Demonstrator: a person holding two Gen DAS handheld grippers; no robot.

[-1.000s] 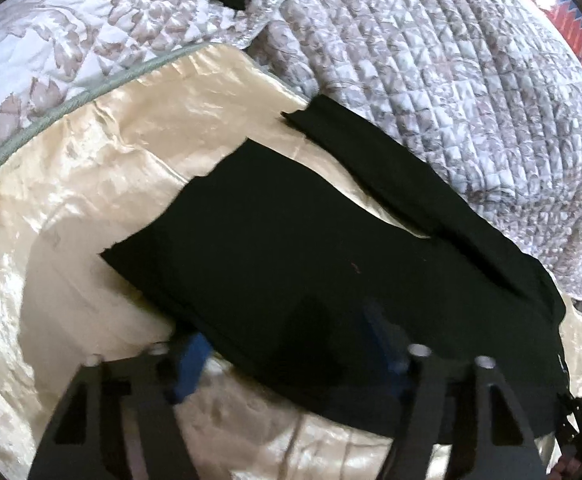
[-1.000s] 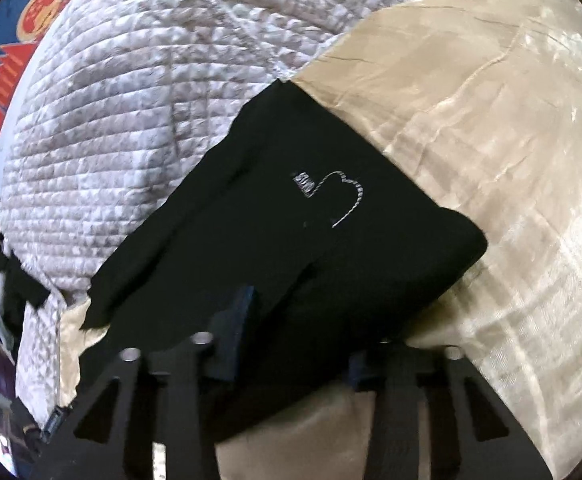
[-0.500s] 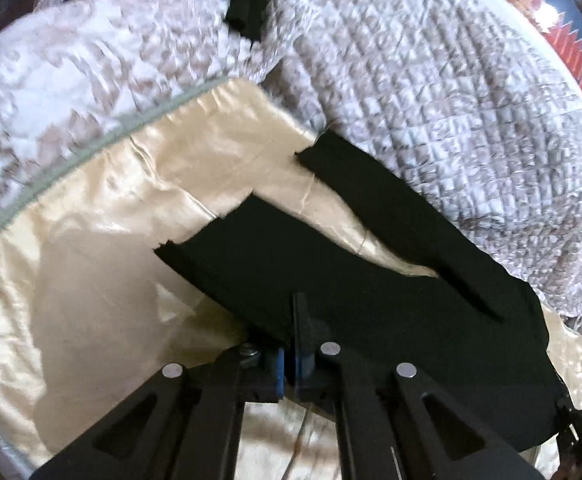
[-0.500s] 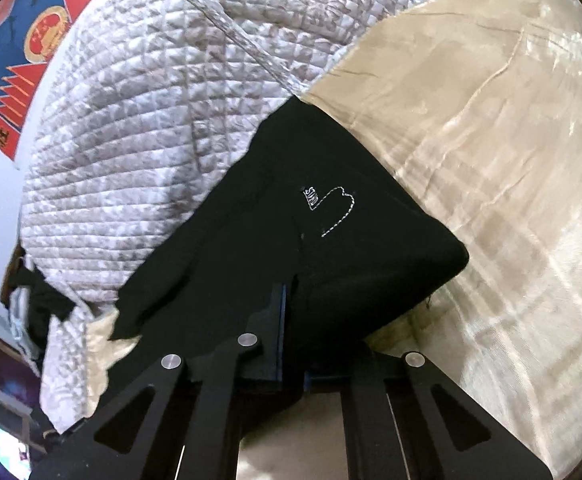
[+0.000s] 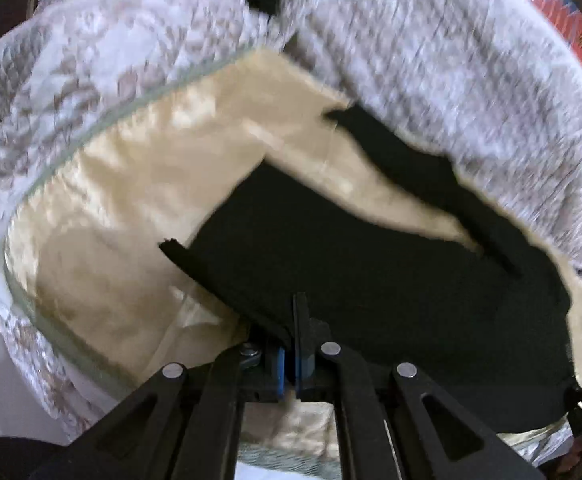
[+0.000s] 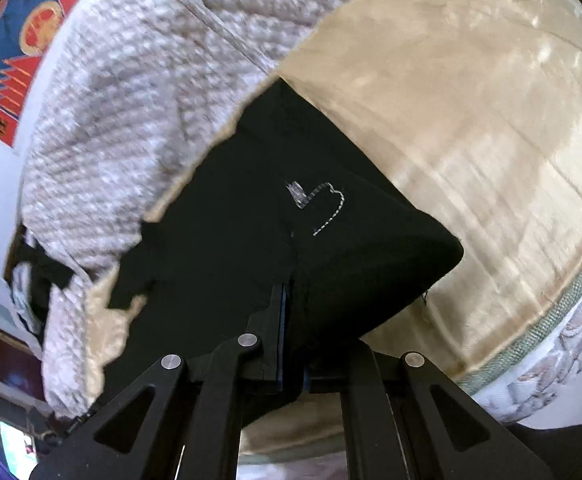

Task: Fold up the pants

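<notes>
1. fingers of the left gripper point(image 5: 291, 354) pinch the near edge of the black pants point(image 5: 371, 280); the right gripper point(image 6: 293, 360) is clamped on the waist end.
2. only the right wrist view shows the white stitching point(image 6: 323, 208).
3. pants lie on the cream satin sheet point(image 5: 139, 184), one leg reaching beneath the quilted blanket point(image 5: 451, 60).

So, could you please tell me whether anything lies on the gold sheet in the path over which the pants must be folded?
Nothing visible does. Both the left tongs and the right tongs are shut on the near edge of the black pants. The gold sheet beyond is bare; the quilt only borders the far leg.
</notes>
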